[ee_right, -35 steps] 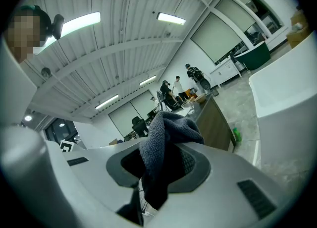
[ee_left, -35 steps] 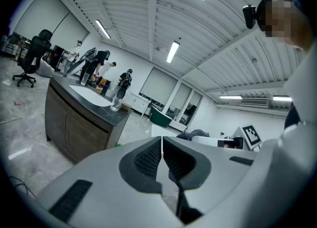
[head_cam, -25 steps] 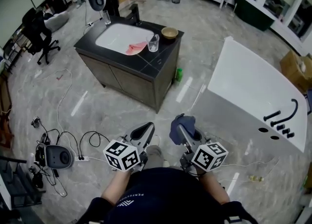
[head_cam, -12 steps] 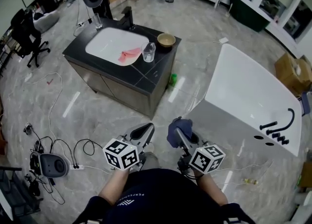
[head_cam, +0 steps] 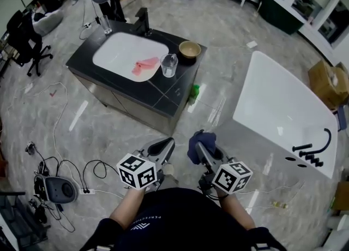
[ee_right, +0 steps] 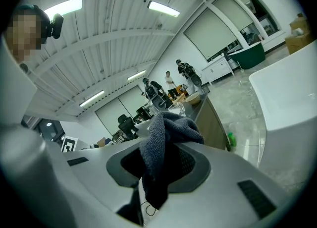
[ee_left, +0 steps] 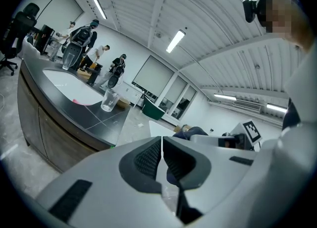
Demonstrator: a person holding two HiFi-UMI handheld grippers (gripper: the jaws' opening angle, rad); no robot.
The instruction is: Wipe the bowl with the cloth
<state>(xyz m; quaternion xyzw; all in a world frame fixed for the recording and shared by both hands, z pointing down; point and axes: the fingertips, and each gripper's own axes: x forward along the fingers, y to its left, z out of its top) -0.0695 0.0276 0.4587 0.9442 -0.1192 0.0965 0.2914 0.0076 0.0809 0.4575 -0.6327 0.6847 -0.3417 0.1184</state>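
A tan bowl [head_cam: 190, 50] stands on the far right corner of the dark counter [head_cam: 169, 94], well ahead of both grippers; it also shows small in the right gripper view [ee_right: 194, 98]. My right gripper [head_cam: 203, 147] is shut on a dark blue cloth [head_cam: 198, 142], which bunches out of the jaws in the right gripper view [ee_right: 161, 138]. My left gripper [head_cam: 166, 145] is shut with nothing in it, its pads [ee_left: 148, 157] nearly touching. Both are held low, close to my body, over the floor.
A white sink basin [head_cam: 117, 53] with a pink rag [head_cam: 144, 65] is set in the counter. A clear glass [head_cam: 169, 65] stands beside it, a black faucet [head_cam: 143, 19] behind. A white bathtub [head_cam: 278, 113] lies right. Cables and a device [head_cam: 57, 189] lie left. People stand far off.
The view has shifted so the counter sits slightly lower and closer. Both grippers keep their places and grips; the cloth stays in the right one.
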